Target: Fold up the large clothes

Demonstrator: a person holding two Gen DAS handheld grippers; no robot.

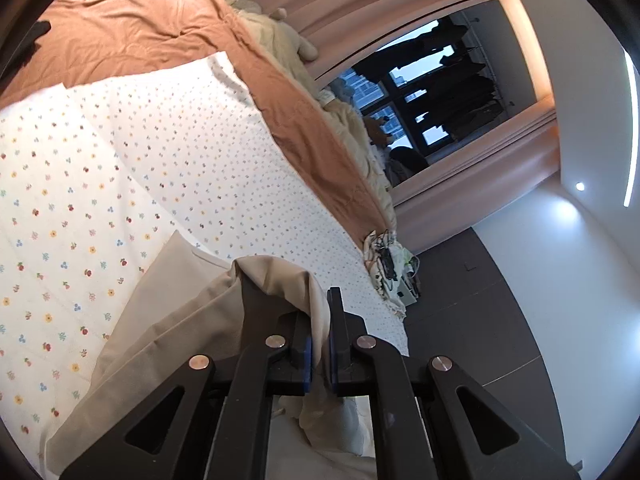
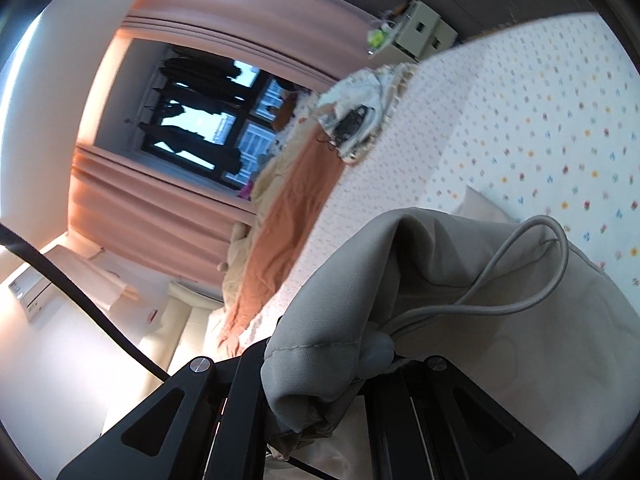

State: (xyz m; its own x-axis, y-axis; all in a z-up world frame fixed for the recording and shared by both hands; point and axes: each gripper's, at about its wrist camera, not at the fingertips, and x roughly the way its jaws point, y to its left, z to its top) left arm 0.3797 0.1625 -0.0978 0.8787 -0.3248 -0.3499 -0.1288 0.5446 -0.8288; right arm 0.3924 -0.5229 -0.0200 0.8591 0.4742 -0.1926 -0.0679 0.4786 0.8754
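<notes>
Left claw (image 1: pixel 320 320) is clamped tight on a fold of the beige garment (image 1: pixel 168 320), cloth bunched between its pads. Right claw (image 2: pixel 320 380) is closed too, buried under the same fabric near the drawstring (image 2: pixel 520 280), so its tips are hidden. The garment trails from both onto the flowered bedsheet (image 1: pixel 120 180). The risk, I'd say: a thin pinch slipping free, or the loose cord snagging a finger. Only the left view shows the orange duvet (image 1: pixel 140 28) up the bed; only the right shows the drawstring and a black cable (image 2: pixel 80 292).
</notes>
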